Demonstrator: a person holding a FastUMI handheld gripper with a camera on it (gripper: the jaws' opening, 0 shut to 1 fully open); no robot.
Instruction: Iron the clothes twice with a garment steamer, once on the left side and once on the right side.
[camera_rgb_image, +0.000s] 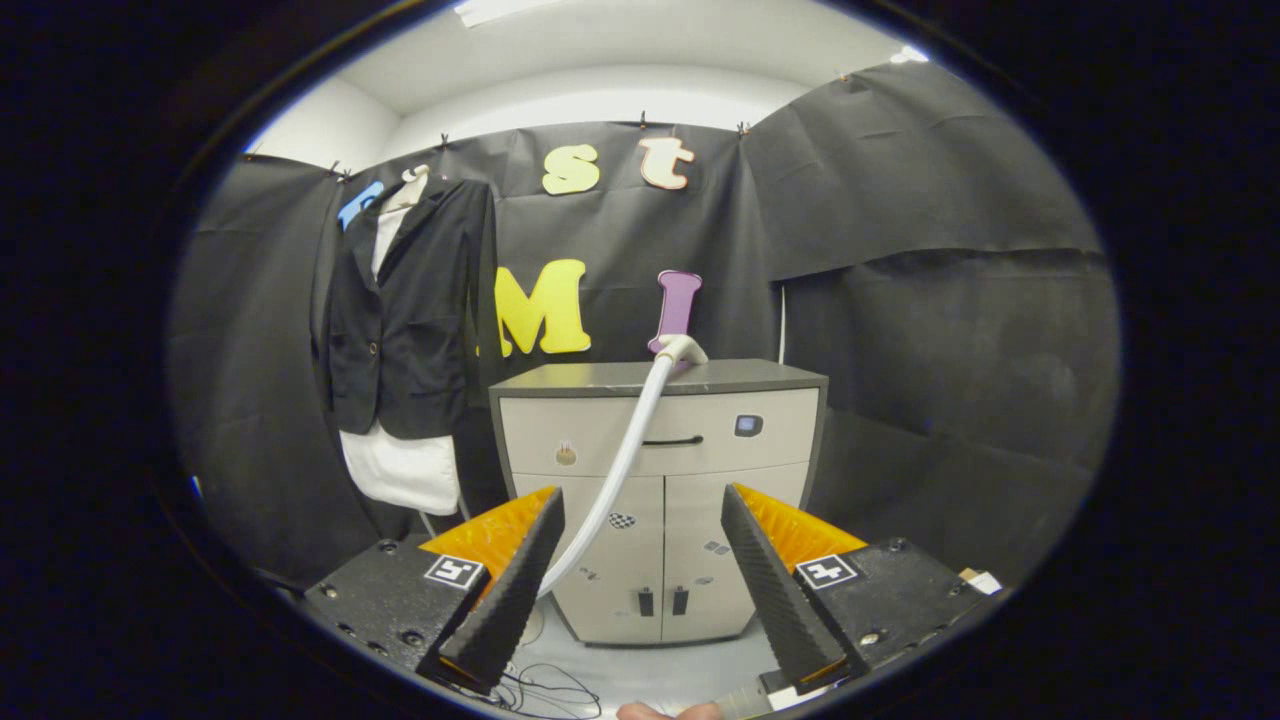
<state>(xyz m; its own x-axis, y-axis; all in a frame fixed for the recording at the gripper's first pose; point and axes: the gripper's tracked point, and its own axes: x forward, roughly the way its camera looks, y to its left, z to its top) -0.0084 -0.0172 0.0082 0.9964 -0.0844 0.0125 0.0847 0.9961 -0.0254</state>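
Two fingers of the tongs (640, 570) stand spread wide apart with nothing between them, well short of the grey-topped cabinet with pale drawer and doors (660, 500) that serves as the worktop. On its top rests the purple-handled garment steamer head (678, 315), leaning up against the booth wall, and its white flexible hose (625, 450) curves down across the cabinet front toward the floor, passing just beside the left finger. Beside the cabinet, on its left, hangs the black suit jacket over a white shirt (410, 320), upright on a hanger against the cloth wall.

As I judge it, the step in hand is fetching the steamer, since no ironing can begin with empty tongs. To do it well, bring the tongs up level with the purple handle, keep them spread until the handle sits squarely between both fingers, and close on the straight part of the handle, not the hose joint. Mind the hose: it may drag or snag on the cabinet edge when the head is lifted toward the jacket
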